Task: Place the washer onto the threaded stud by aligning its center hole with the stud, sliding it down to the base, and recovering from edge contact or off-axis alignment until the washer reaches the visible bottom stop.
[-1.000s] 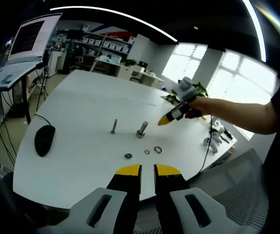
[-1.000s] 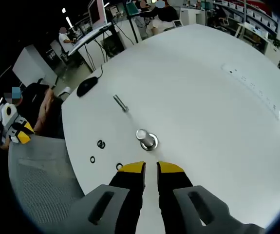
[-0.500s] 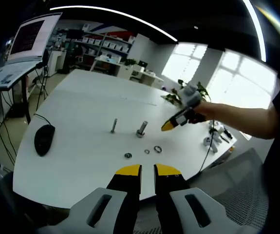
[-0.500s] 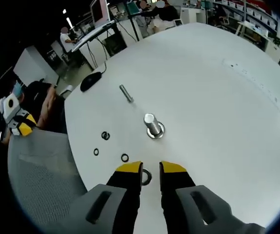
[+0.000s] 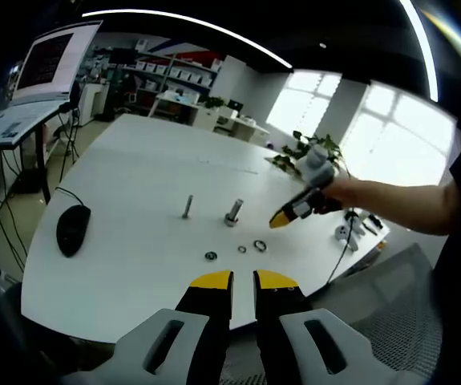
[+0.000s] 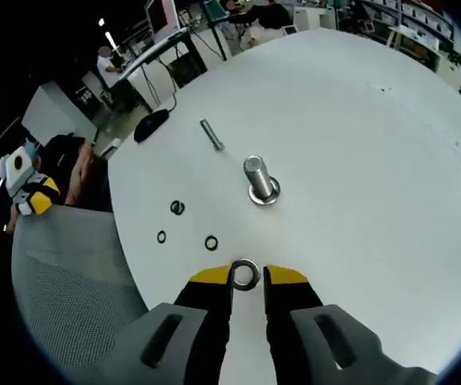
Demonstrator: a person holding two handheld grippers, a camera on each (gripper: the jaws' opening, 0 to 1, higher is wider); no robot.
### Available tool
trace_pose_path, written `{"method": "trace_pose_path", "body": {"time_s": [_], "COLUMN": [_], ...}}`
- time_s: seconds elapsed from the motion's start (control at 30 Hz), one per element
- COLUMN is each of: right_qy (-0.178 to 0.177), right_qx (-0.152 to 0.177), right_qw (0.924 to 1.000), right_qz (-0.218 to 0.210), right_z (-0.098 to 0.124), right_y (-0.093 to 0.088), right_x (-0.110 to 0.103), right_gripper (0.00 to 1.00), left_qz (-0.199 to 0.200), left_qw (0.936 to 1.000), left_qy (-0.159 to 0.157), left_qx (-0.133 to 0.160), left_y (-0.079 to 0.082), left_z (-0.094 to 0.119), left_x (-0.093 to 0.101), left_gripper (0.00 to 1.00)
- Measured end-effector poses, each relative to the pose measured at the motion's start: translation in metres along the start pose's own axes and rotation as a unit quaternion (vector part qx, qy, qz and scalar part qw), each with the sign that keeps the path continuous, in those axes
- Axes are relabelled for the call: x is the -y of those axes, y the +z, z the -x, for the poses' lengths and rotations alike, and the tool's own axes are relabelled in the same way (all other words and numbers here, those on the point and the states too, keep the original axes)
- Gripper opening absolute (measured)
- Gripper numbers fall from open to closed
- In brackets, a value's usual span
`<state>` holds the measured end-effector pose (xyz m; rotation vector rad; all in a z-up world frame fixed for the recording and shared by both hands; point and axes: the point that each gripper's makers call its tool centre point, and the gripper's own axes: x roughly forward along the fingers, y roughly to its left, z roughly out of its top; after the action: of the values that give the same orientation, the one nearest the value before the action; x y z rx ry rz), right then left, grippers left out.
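Washer (image 6: pixel 244 274) flat on the white table (image 6: pixel 358 160), lying right between the yellow tips of the right gripper (image 6: pixel 246 277); jaws narrow, flanking the washer, contact not clear enough to call a grip. Stud (image 6: pixel 260 178) upright on its wide base, a little beyond the washer, nothing between the two. Three smaller rings left of the stud: one (image 6: pixel 211 243) nearest the washer, another (image 6: pixel 161 237) further left, a third (image 6: pixel 177 208) above them. Slim bolt (image 6: pixel 211 134) lying beyond the stud, black mouse (image 6: pixel 151 125) further still, near the table edge. Grey mesh chair (image 6: pixel 70 281) off the table edge, left of the washer. Desks, monitors and people far behind; no writing legible there. In the left gripper view, left gripper (image 5: pixel 243 281) held off the table's near edge, jaws narrow with a thin gap, nothing between them. Same stud (image 5: pixel 233 213) mid-table, bolt (image 5: pixel 188 207) standing left of it, rings (image 5: pixel 211 257) and washer (image 5: pixel 260 245) in front of it, mouse (image 5: pixel 73 229) far left, right gripper (image 5: pixel 282 218) reaching in from the right in a person's hand, tips low beside the washer. Monitor (image 5: pixel 50 60) far left of the stud, text on it too small to read.
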<state>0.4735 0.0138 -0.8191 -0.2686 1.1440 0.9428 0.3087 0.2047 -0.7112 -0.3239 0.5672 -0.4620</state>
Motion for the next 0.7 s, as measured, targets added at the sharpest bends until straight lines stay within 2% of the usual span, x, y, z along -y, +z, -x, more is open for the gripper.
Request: {"method": "trace_pose_path", "body": {"time_s": [0.7], "right_qy": [0.022], "right_qx": [-0.020], "right_qw": [0.9995], "right_qz": [0.010], "right_z": [-0.016], "right_y": [-0.011], "right_x": [-0.022], "right_gripper": [0.17], "left_qz": [-0.001], "left_qw": [1.0000], "left_qy": [0.000], "left_qx": [-0.001], "left_y": [0.000], "left_z": [0.000], "left_x": [0.000], "left_gripper": [0.08]}}
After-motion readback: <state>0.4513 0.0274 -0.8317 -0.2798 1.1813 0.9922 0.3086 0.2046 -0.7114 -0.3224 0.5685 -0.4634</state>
